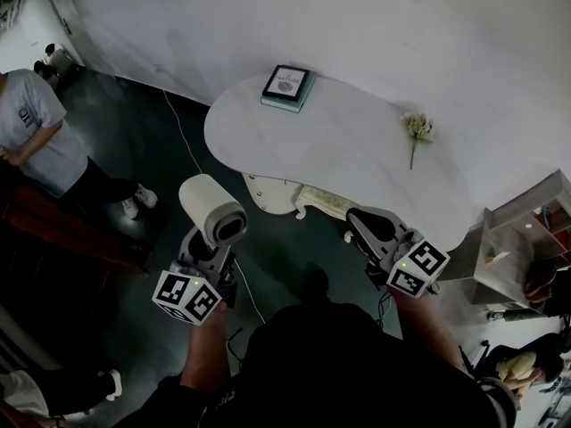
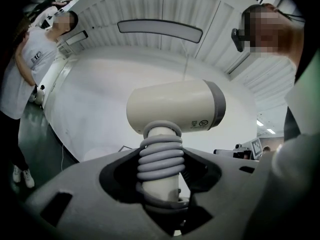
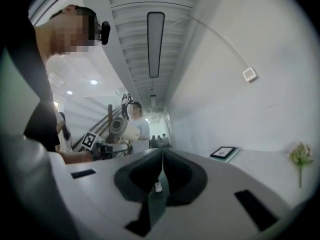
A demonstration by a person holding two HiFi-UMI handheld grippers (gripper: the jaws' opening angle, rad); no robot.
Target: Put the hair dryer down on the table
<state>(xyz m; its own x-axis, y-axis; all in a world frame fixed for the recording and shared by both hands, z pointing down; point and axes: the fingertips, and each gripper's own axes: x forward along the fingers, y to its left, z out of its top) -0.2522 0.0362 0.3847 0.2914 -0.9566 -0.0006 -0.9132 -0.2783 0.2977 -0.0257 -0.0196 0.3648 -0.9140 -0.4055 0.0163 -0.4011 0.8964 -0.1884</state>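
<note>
The cream hair dryer (image 1: 212, 208) stands upright in my left gripper (image 1: 208, 250), over the dark floor just left of the white table (image 1: 339, 163). In the left gripper view the jaws are shut on its handle (image 2: 160, 184), which is wrapped in a grey coiled cord (image 2: 160, 156), and the barrel (image 2: 175, 106) lies crosswise above them. My right gripper (image 1: 364, 224) hovers at the table's front edge. Its jaws (image 3: 161, 156) meet with nothing between them. The right gripper view shows the hair dryer (image 3: 121, 127) at a distance.
A framed book (image 1: 286, 86) lies at the table's far end and a flower sprig (image 1: 417, 132) near its right side. A person in a grey shirt (image 1: 36, 132) stands at the left. A shelf unit (image 1: 526, 239) is at the right. A white cable (image 1: 183, 136) runs across the floor.
</note>
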